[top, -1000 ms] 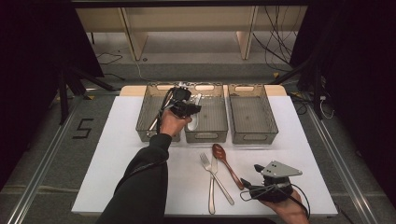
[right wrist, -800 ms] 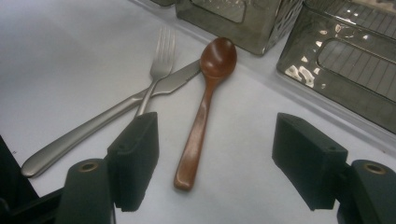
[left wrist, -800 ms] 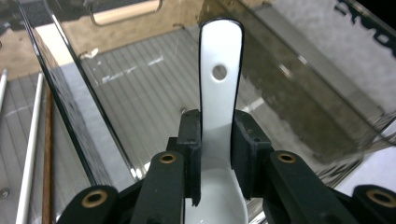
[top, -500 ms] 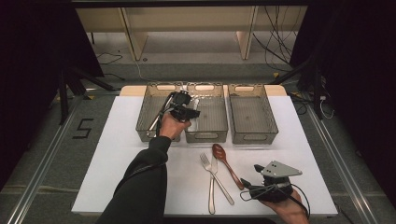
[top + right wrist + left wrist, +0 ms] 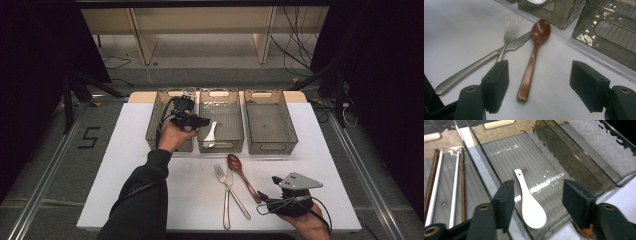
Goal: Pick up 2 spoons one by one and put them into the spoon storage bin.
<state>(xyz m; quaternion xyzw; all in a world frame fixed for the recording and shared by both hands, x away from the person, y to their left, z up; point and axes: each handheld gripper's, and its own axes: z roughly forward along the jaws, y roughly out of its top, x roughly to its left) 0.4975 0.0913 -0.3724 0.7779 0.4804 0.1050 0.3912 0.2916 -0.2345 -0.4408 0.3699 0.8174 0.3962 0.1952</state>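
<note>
My left gripper (image 5: 204,121) hangs over the middle bin (image 5: 239,136); its jaws have just been opening, with nothing between them now, and the white spoon (image 5: 530,206) lies flat on the bin floor right below. My right gripper (image 5: 539,86) sits wide open and empty, the wooden spoon (image 5: 534,53) at its 12 o'clock, with the fork (image 5: 505,46) and knife (image 5: 479,65) crossed at 10 o'clock.

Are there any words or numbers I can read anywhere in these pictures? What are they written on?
"5": a dark number marked on the grey floor, left of the white table.
There is nothing else to read: the three bins, the white spoon, the fork, the knife and the wooden spoon bear no writing or labels.
</note>
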